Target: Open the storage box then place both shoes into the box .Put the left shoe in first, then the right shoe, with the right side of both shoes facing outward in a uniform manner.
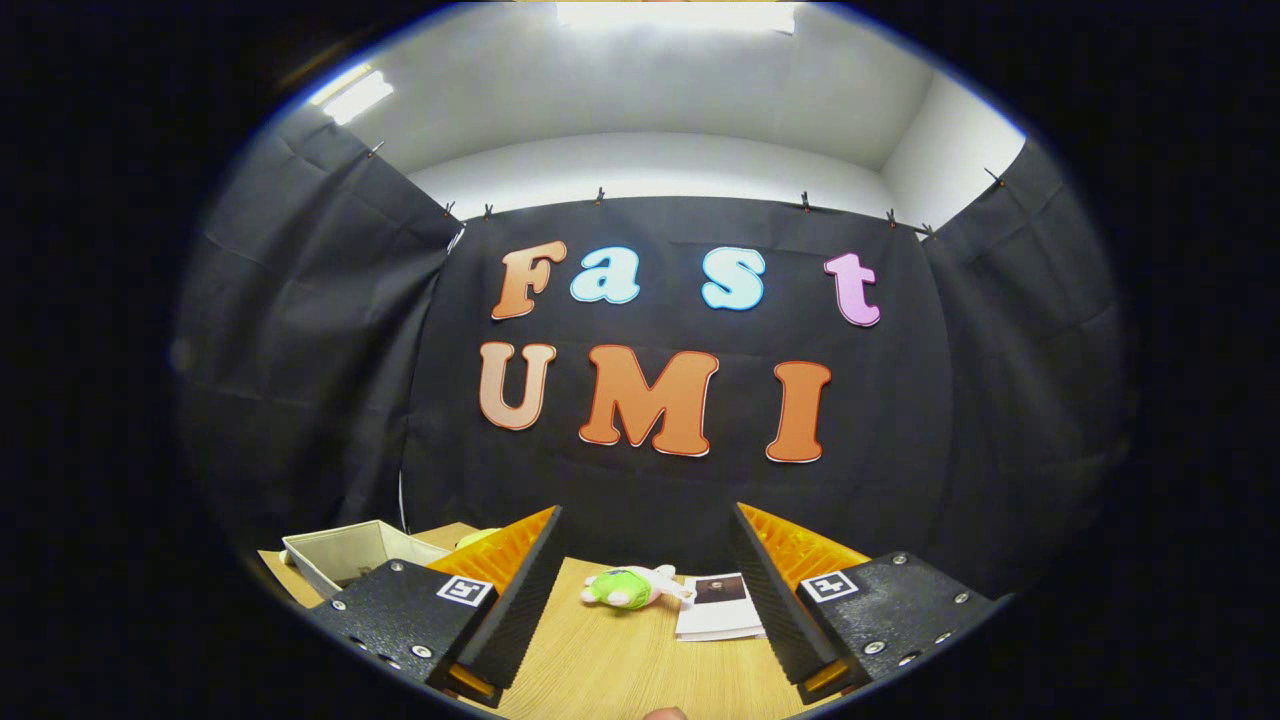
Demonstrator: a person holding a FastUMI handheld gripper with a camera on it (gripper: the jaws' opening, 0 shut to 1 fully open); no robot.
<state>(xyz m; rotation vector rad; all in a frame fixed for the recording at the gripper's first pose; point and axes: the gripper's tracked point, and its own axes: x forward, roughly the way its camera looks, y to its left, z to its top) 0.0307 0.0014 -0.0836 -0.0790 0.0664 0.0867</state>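
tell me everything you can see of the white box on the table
The white box is a pale, straight-walled rectangular container, open at the top with no lid seen on it, looking like card or fabric. It stands upright on the wooden table by the black cloth wall, beyond and beside one finger of the open gripper, which is clear of it. What shows of its inside looks bare.

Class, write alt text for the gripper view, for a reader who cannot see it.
The gripper is open and holds nothing above a wooden table. Ahead between its fingers lie a small green and white shoe and a paper booklet; an open white box sits beyond the left finger.
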